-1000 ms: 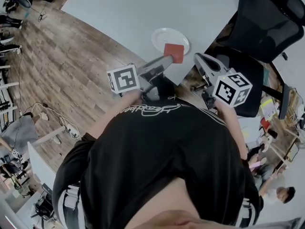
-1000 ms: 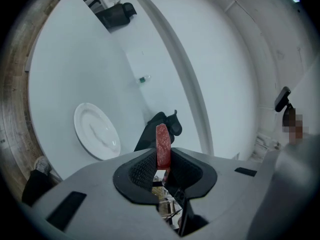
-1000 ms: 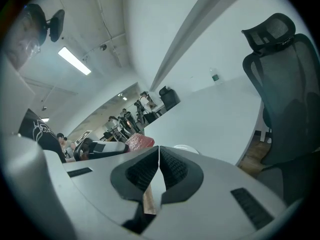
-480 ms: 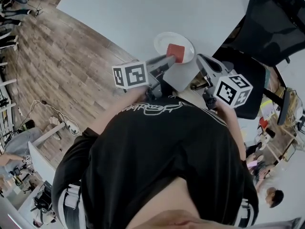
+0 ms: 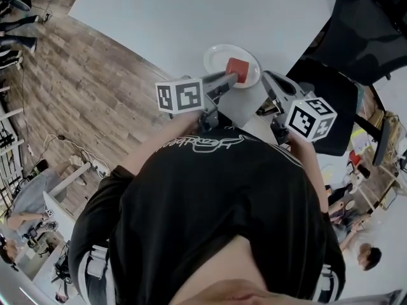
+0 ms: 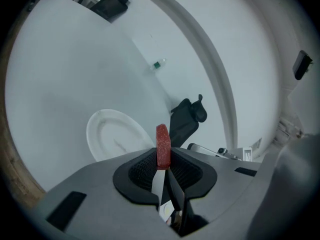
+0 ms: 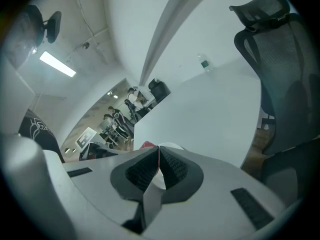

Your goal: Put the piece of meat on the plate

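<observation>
- Head view: a round white plate (image 5: 219, 56) sits close to the near edge of the pale table (image 5: 159, 18). The piece of meat (image 5: 237, 69) shows over the plate's right half, at the tip of the left hand-held gripper (image 5: 227, 77).
- Left gripper view: the jaws are clamped on the lower part of the meat, which stands on edge between the pads. The plate lies beyond it and to the left, and its visible face is plain white.
- Appearance of the meat: a flat red slab, roughly square from above. Edge-on it is thin, with a rounded top and a grainy surface.
- The right hand-held gripper (image 5: 267, 79) hangs just to the right of the plate, near the table's edge. In its own view the jaws are pressed together with nothing between them.
- Right gripper view: only a red sliver of the meat and a strip of the plate's rim show above the closed jaws.
- No view shows whether the meat touches the plate or hangs just above it.
- The person's black-shirted torso (image 5: 216, 215) fills the lower head view and covers both hands.
- A black office chair (image 5: 362, 37) is cut off at the upper right.
- A small bottle (image 6: 158, 64) far across the table is too small to describe.
</observation>
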`<state>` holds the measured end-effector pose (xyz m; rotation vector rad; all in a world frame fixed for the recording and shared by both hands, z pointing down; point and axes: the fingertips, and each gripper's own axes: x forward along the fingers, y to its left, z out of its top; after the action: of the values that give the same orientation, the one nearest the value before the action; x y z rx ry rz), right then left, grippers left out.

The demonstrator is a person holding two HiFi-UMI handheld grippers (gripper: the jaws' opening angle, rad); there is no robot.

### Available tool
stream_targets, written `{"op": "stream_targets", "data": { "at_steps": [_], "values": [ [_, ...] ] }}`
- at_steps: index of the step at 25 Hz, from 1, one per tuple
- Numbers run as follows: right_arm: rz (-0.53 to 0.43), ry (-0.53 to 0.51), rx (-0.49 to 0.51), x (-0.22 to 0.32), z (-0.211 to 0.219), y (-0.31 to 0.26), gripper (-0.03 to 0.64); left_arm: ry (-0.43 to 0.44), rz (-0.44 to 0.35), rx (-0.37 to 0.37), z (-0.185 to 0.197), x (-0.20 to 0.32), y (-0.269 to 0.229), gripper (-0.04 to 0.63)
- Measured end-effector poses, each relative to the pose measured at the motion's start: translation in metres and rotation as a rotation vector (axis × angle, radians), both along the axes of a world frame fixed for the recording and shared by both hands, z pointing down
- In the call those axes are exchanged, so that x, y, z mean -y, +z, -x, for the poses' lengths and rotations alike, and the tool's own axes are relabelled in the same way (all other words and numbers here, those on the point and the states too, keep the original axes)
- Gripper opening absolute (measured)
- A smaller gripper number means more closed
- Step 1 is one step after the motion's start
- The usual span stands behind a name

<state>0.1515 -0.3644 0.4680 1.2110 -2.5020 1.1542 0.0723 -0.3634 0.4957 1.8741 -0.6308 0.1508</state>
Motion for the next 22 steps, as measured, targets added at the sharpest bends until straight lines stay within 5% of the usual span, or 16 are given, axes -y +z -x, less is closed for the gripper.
{"op": "stream_targets", "data": {
  "at_steps": [22],
  "values": [
    [0.071, 0.026, 0.010, 0.004, -0.007, 0.022, 0.012, 0.102, 0.000, 0.179, -0.004, 0.013, 0.036, 0.086]
  ]
}}
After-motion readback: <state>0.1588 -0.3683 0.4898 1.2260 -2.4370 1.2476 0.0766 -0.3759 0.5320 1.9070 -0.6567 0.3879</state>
